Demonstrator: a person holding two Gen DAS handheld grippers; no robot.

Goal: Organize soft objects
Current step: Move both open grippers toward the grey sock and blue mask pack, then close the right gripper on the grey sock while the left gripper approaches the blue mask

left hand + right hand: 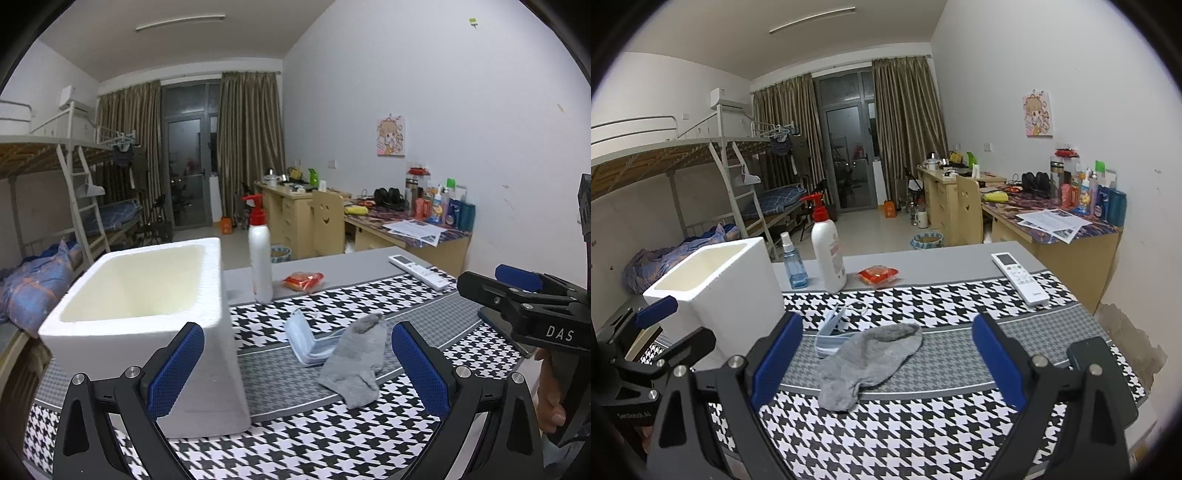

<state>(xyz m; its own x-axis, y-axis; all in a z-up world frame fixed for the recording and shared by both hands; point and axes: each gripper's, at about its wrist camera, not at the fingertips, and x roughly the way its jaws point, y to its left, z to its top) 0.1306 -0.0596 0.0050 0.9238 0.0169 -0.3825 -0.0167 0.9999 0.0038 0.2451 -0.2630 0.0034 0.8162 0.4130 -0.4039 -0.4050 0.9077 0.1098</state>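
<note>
A houndstooth cloth covers the bench. Nearest, both the right claw and the left claw gape wide, empty. The grey sock lies just ahead, overlapping the folded face mask. Pinch the sock alone, then lift it left into the foam box beyond.

A white pump bottle with a red nozzle stands left of centre at the far edge of the houndstooth cloth, a small blue spray bottle just beside it on the left. A red snack packet lies to its right on the bare grey table. A white remote control rests toward the right. A dark phone-like slab sits at lower right. Bunk beds fill the upper left; a cluttered wooden desk lines the right wall.
</note>
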